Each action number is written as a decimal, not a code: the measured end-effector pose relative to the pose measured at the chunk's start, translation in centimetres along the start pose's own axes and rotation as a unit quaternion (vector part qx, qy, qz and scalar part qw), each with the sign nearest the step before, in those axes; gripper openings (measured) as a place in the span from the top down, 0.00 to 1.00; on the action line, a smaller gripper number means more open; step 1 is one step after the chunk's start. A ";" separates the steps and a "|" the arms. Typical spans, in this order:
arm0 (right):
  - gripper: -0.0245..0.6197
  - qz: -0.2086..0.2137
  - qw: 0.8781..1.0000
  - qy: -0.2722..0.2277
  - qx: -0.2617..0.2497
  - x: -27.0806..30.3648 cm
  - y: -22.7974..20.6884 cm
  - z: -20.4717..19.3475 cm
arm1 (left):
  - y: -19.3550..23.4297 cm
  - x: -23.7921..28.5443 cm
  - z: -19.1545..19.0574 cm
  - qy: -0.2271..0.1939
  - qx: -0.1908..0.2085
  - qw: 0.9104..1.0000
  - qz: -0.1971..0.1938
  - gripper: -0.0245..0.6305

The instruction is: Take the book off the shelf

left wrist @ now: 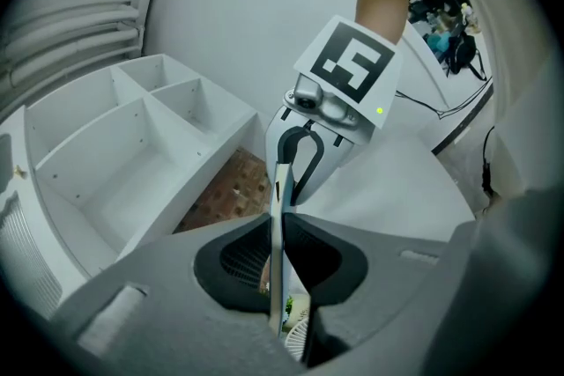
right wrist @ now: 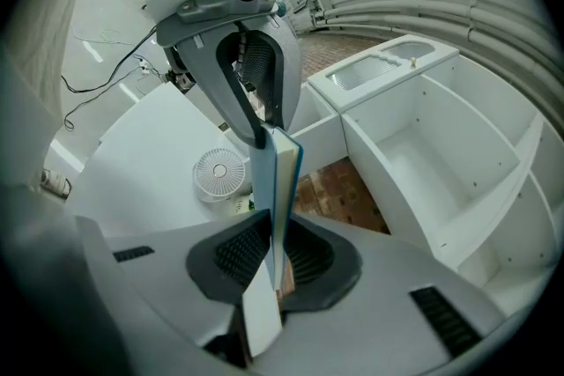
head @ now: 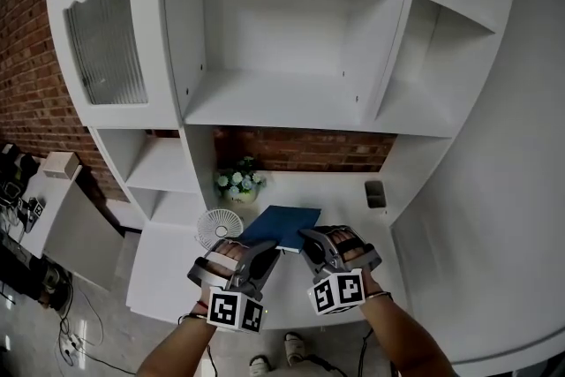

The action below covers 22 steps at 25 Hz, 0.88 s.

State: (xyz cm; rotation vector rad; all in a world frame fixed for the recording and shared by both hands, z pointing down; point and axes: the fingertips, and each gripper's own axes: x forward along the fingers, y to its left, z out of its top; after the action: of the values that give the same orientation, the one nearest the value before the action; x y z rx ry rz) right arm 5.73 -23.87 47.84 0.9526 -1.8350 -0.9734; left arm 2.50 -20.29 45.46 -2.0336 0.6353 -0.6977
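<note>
A thin blue book (head: 284,226) hangs flat over the white desk (head: 353,207), below the empty shelves. My left gripper (head: 265,250) is shut on its near left edge. My right gripper (head: 311,236) is shut on its near right corner. In the left gripper view the book (left wrist: 278,216) runs edge-on between the dark pads, and the right gripper's marker cube (left wrist: 351,66) shows beyond it. From the right gripper view the book (right wrist: 280,180) stands on edge between the pads, its white pages showing. The left gripper (right wrist: 251,88) grips its far end.
A small white fan (head: 218,228) and a pot of pale flowers (head: 239,184) stand on the desk just left of the book. A dark flat object (head: 375,193) lies at the back right. Empty white shelves (head: 282,101) rise above, with a glass-fronted cabinet door (head: 106,49) at the left.
</note>
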 end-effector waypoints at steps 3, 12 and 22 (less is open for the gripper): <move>0.87 0.011 1.000 0.006 0.010 0.7 1.9 -1.1 | -1.8 0.9 -0.9 0.005 -0.006 1.000 -0.013 0.88; 0.87 0.043 0.998 0.032 0.038 3.1 7.1 -4.1 | -6.8 3.5 -4.1 0.024 -0.030 0.998 -0.055 0.88; 0.87 0.037 0.997 0.058 0.048 5.2 11.0 -7.0 | -10.6 6.2 -6.5 0.042 -0.021 0.996 -0.078 0.88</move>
State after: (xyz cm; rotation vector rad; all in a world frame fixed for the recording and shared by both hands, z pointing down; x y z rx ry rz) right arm 7.60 -25.63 61.59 0.9700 -1.8195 -0.7756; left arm 4.35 -22.85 58.93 -2.1186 0.5470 -0.8707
